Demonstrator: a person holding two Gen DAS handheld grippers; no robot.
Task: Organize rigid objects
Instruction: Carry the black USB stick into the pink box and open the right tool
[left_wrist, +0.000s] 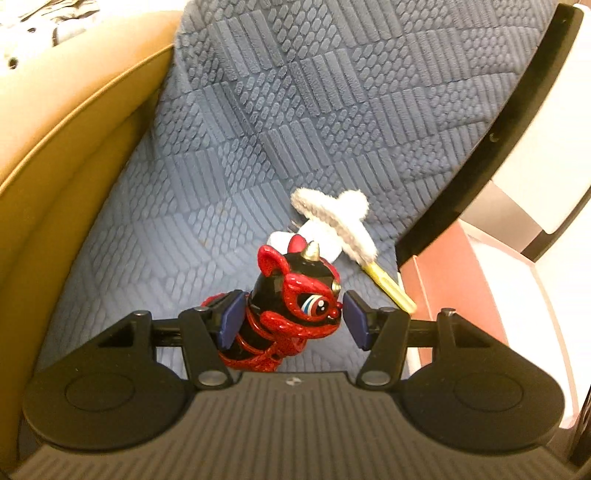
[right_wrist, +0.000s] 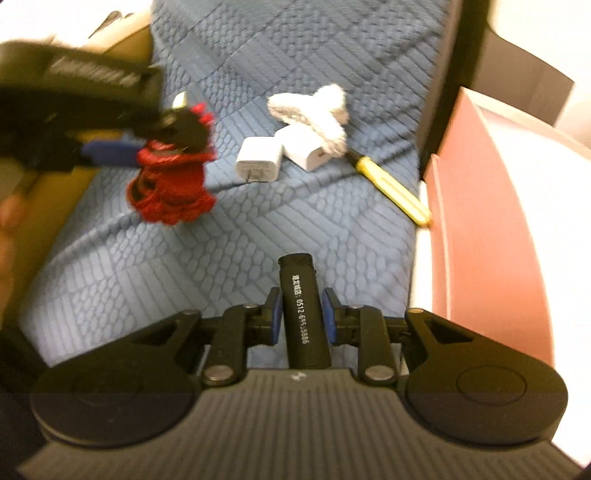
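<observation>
A glossy red and black toy figurine (left_wrist: 295, 295) with a gold horn sits between the blue pads of my left gripper (left_wrist: 291, 317), which is shut on it. In the right wrist view the figurine (right_wrist: 173, 173) hangs blurred above the blue textured cloth (right_wrist: 295, 48). My right gripper (right_wrist: 301, 314) is shut on a black cylinder (right_wrist: 301, 288) with white print, which points forward over the cloth. On the cloth lie two white plug adapters (right_wrist: 258, 158) (right_wrist: 306, 147), a white fluffy piece (right_wrist: 317, 107) and a yellow pen (right_wrist: 391, 192).
A tan cardboard wall (left_wrist: 74, 166) rises along the cloth's left side. A black bar (left_wrist: 480, 155) borders the cloth on the right, with a red-brown box (right_wrist: 480, 221) beyond it. Part of a hand shows at the left edge of the right wrist view.
</observation>
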